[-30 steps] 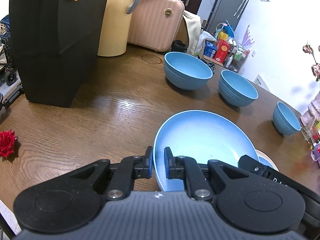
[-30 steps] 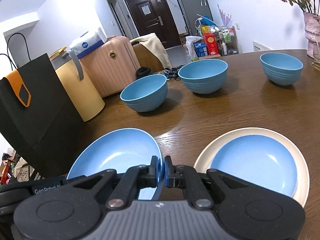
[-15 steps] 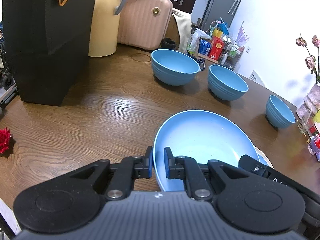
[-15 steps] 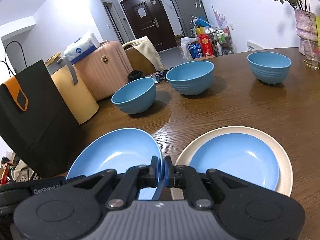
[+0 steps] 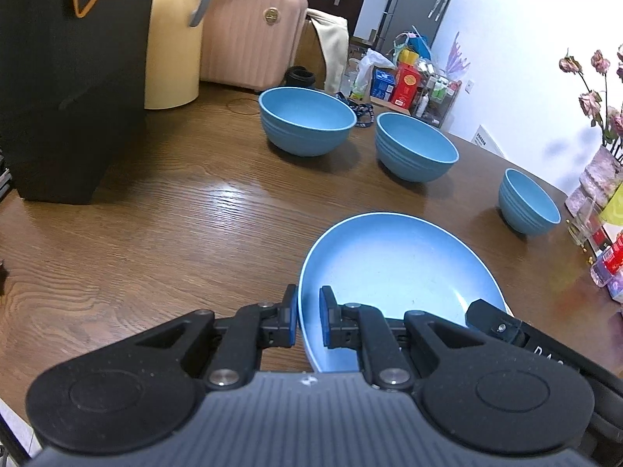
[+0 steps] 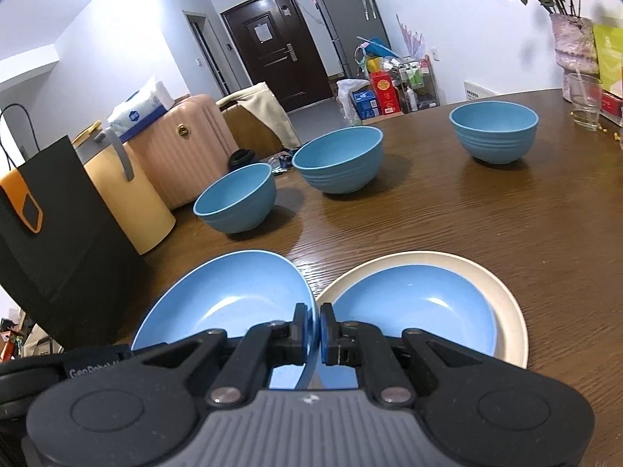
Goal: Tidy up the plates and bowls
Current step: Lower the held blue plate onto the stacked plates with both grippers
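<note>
Above the near worktop (image 6: pixel 506 214), left hand-held gripper (image 5: pixel 308 313) and right hand-held gripper (image 6: pixel 316 330) are clenching the blue plate (image 6: pixel 229 295) by opposite rims; stacking is underway, next calling for lowering onto the stacked plates (image 6: pixel 502 303), right.

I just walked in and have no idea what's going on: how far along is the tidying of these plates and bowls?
Early to midway, it seems. Done: a small blue plate already sits on the cream plate. In hand: both the left gripper and right gripper are shut on opposite rims of a big blue plate, apparently bound for that stack. Left: three bowls stand apart, unstacked.
</note>
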Motion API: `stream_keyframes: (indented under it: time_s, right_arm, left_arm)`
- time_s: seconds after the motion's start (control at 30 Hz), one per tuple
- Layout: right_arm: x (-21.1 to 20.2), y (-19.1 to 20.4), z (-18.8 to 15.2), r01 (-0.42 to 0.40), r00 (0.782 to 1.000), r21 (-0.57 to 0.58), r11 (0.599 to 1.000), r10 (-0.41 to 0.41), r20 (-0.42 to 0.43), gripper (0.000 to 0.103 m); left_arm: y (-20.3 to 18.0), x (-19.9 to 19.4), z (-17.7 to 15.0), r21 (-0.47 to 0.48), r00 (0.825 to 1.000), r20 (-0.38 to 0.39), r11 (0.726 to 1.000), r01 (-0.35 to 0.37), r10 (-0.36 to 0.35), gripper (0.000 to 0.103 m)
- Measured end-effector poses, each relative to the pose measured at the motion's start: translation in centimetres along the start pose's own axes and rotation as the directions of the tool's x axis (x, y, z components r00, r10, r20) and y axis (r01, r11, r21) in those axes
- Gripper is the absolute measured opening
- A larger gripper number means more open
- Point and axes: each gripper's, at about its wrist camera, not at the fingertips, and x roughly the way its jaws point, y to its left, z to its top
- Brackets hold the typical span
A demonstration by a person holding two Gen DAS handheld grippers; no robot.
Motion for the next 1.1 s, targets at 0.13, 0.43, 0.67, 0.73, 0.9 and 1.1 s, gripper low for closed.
stream_keyframes:
  time_s: [0.13,0.43,0.67,0.73,0.9,1.1]
  right_arm:
    - [-0.1,-1.1,0.0,0.009,1.0,0.009,1.0,-0.009,0.001,0.006]
    - [-0.1,-3.2,0.2,0.027,1.0,0.032,0.999,-0.027,0.004,0.006]
    - [0.0,-4.8,0.3,0.042,0.999,0.048,0.998,-0.042,0.004,0.006]
    - [-0.1,-5.3,0.4,0.045,0.999,0.054,0.998,-0.046,0.006,0.006]
    - [-0.1,-6.4,0.8,0.057,0.998,0.063,0.996,-0.058,0.008,0.006]
    - [0.1,-7.8,1.2,0.071,0.997,0.074,0.995,-0.072,0.009,0.006]
  left_arm:
    - [-1.0,0.4,-0.1,0.01,1.0,-0.007,1.0,0.006,-0.005,0.012]
    - [-2.7,1.6,-0.4,0.028,0.999,-0.026,0.999,0.026,-0.026,0.012]
    - [-4.1,2.7,-0.5,0.038,0.998,-0.045,0.998,0.045,-0.043,0.012]
    - [-4.5,3.0,-0.4,0.043,0.998,-0.05,0.998,0.051,-0.049,0.012]
    - [-5.9,3.7,-0.4,0.055,0.997,-0.054,0.997,0.058,-0.055,0.012]
    - [-7.1,4.8,-0.3,0.064,0.995,-0.07,0.995,0.073,-0.068,0.012]
